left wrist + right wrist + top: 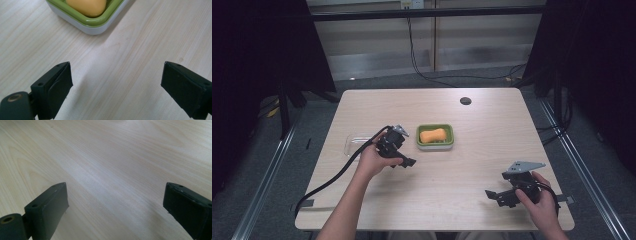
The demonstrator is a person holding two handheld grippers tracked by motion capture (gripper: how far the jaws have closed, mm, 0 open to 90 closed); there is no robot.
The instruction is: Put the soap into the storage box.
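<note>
A: What lies farthest left on the table?

B: A clear lid, flat on the wood, just beside the left gripper. That gripper's jaws are spread wide, gripping nothing.

A: And the dish?

B: The green soap dish sits mid-table, just right of the left gripper. It has a pale underside and rounded corners, and an orange soap bar, smooth and pinched at the waist, lies inside it.

A: The right side?

B: The right gripper rests near the front edge, well apart from the dish, jaws wide, nothing between them.
</note>
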